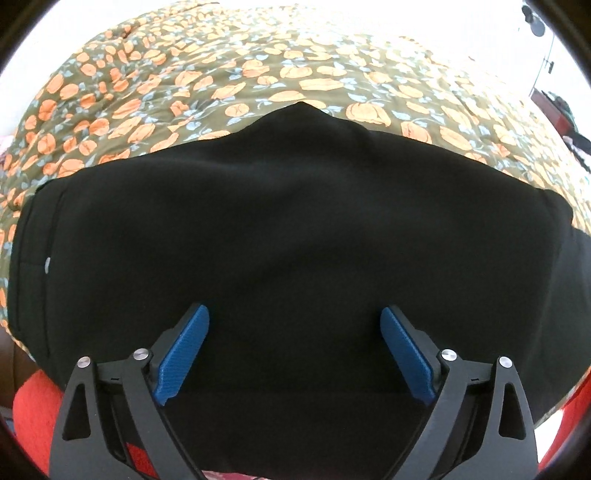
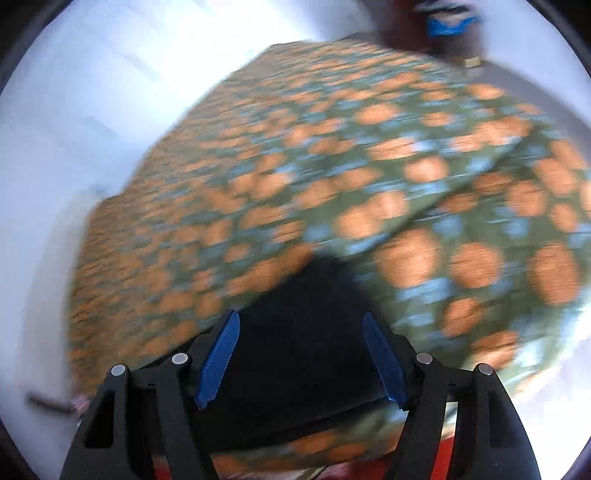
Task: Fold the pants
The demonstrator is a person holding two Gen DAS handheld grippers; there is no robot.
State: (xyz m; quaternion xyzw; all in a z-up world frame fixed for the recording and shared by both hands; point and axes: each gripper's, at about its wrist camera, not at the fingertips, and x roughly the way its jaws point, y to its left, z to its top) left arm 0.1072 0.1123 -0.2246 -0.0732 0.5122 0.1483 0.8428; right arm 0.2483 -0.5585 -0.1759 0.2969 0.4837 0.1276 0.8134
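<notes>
Black pants [image 1: 295, 221] lie folded in a broad slab on a bedspread [image 1: 258, 81] printed with orange pumpkins. My left gripper [image 1: 294, 310] hangs close over the near part of the pants, blue pads wide apart, gripping nothing. The right wrist view is blurred. There a narrower end of the black pants [image 2: 310, 295] shows between and beyond the fingers of my right gripper [image 2: 300, 314]. Its jaws stand apart, and the pads do not press on the cloth.
The pumpkin bedspread [image 2: 295, 166] runs far beyond the pants, with a fold ridge on the right. Red fabric [image 1: 33, 406] shows at the near left edge below the bed. Dark red furniture [image 1: 554, 107] stands at the far right. A blurred blue and dark shape [image 2: 448, 22] sits at the top.
</notes>
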